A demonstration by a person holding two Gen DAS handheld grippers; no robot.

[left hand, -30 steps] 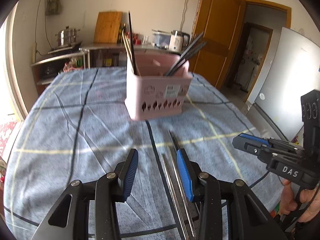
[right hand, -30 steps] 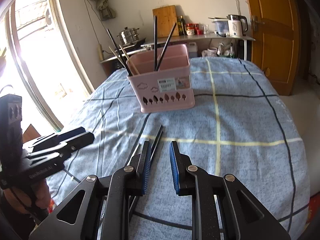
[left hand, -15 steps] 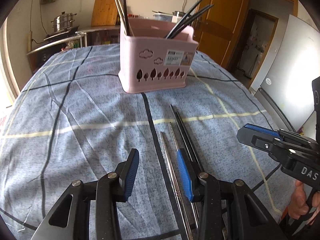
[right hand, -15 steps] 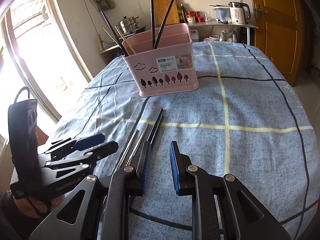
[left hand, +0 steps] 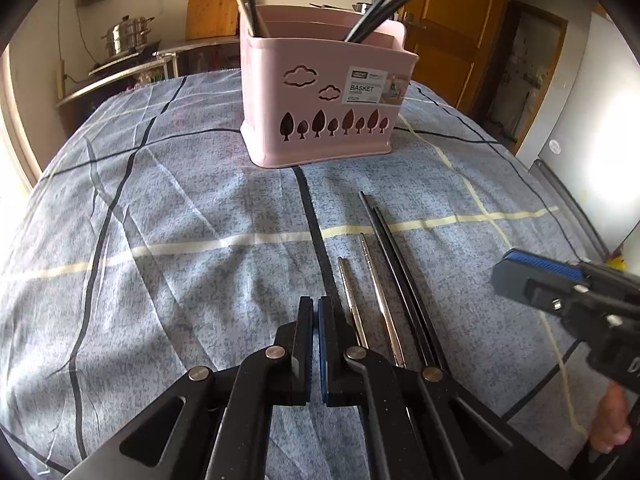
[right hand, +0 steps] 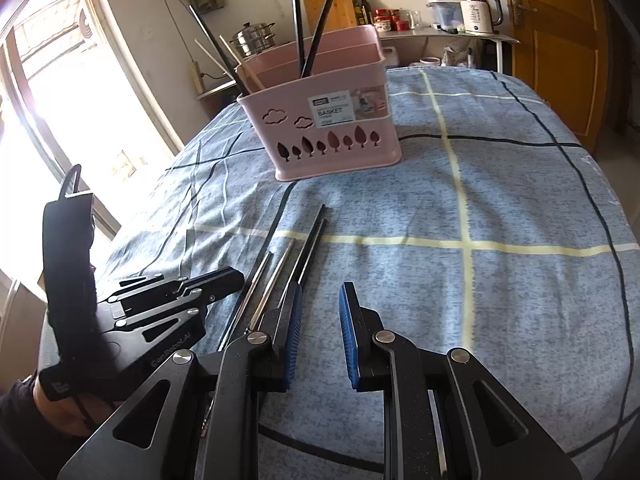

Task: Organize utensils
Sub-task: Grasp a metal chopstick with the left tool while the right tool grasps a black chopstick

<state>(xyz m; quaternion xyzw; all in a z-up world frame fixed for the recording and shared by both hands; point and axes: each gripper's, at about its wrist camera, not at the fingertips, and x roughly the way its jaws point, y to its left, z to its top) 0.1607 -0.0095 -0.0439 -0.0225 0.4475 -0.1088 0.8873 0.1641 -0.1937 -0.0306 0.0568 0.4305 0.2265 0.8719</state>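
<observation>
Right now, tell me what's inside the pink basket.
The basket holds black chopsticks and pale ones, leaning against its rim. Their lower ends and the basket's floor are hidden by its walls.

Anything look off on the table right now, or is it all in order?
Nothing spilled or damaged. Four chopsticks still lie loose on the cloth instead of in the basket: a steel pair and a black pair, side by side. The left hand-held gripper has shut on nothing, just beside them.
</observation>
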